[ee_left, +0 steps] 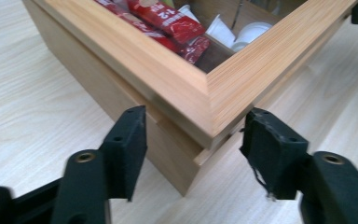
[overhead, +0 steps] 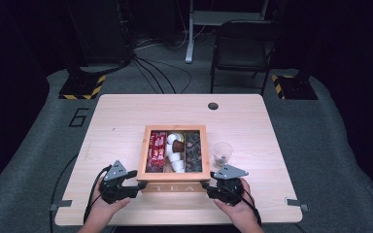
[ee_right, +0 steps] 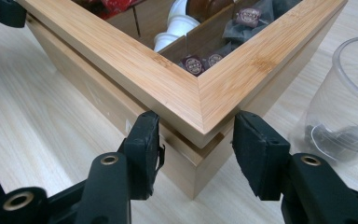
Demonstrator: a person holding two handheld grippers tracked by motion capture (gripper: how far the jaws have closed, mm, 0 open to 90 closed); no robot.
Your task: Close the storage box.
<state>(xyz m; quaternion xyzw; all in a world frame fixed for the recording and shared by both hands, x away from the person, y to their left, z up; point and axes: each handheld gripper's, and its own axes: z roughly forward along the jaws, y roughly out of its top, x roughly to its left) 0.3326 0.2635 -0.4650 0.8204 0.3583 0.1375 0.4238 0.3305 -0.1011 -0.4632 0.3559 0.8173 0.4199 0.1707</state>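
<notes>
We set each tool at a near corner of the tea box [overhead: 175, 180], left tool [overhead: 135, 184] at seven o'clock, right tool [overhead: 208, 185] at five, jaws apart around the lid to lift it evenly.

Table [overhead: 126, 116] evenly lit from above, room beyond nearly black — high view soft, low detail. Gripper views brighter, sharp mid-frame — near jaws slightly blurred.

Looks like a lab or studio: dark room, grey floor mat [overhead: 34, 145], hazard-striped stand bases [overhead: 81, 87], loose cables [overhead: 160, 73], folding chair [overhead: 243, 48].
</notes>
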